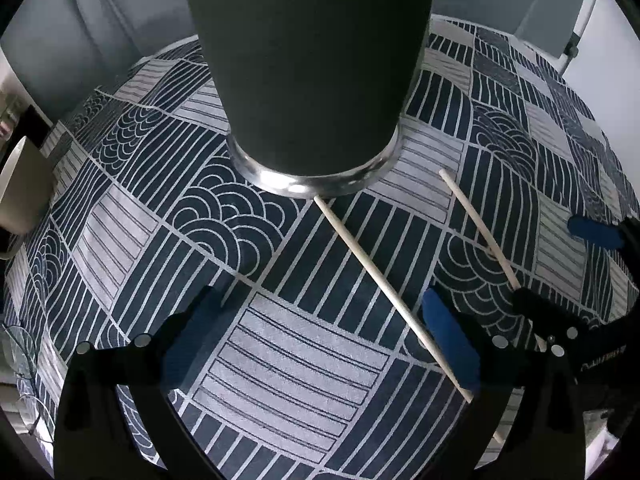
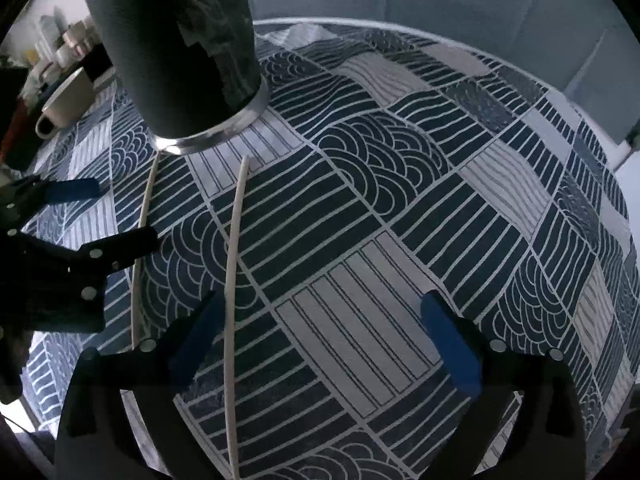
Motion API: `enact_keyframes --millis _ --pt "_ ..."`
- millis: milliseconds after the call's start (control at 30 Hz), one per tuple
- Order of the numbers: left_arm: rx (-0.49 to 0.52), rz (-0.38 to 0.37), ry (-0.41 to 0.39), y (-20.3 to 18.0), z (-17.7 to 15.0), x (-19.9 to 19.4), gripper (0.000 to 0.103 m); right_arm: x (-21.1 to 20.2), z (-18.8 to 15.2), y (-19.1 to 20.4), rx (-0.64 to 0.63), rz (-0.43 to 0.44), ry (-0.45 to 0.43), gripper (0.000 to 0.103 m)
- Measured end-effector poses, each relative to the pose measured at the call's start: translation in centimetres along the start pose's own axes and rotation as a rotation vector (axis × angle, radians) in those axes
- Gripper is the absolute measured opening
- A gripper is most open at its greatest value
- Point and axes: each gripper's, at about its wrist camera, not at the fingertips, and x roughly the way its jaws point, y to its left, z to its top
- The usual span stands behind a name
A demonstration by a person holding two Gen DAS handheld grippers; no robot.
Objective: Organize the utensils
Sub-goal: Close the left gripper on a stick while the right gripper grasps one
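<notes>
Both your grippers, left [image 1: 320, 320] and right [image 2: 324, 320], have fingers spread, empty; two pale wooden chopsticks [image 2: 234, 280] lie beside the dark steel-based tumbler [image 1: 308, 80].

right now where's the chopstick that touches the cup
In the left wrist view that chopstick lies flat on the patterned cloth, its far tip at the dark cup base, running diagonally toward the lower right.

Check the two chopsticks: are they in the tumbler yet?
Out. Both chopsticks lie flat on the patterned tablecloth, tips near the base of the upright dark tumbler.
</notes>
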Motion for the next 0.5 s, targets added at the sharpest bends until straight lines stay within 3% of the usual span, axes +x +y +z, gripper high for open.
enact_keyframes --millis 200,233,300,367,400,433,500 --pt "0.073 -0.029 0.044 0.2 -0.9 -0.6 0.096 0.3 0.7 -0.2 -0.020 0.003 0.064 0.092" --pt "0.074 -0.031 0.046 0.5 -1.1 -0.8 0.089 0.1 0.7 -0.3 -0.022 0.005 0.064 0.086" --pt "0.051 -0.027 0.041 1.7 -1.5 -1.8 0.067 -0.5 0.7 -0.7 -0.016 0.001 0.059 0.066" --pt "0.019 -0.024 0.042 3.0 -1.8 -2.3 0.028 -1.0 0.7 -2.0 0.019 -0.011 0.058 0.025" --pt "0.001 -0.034 0.047 4.0 -2.0 -2.5 0.019 -1.1 0.8 -2.7 0.036 -0.021 0.061 0.015" --pt "-0.022 -0.055 0.054 4.7 -2.2 -2.6 0.011 -1.1 0.8 -3.3 0.050 -0.019 0.065 0.006" --pt "-0.088 -0.112 0.074 6.6 -2.2 -2.7 0.005 -1.1 0.7 -4.6 0.084 -0.011 0.076 0.004"
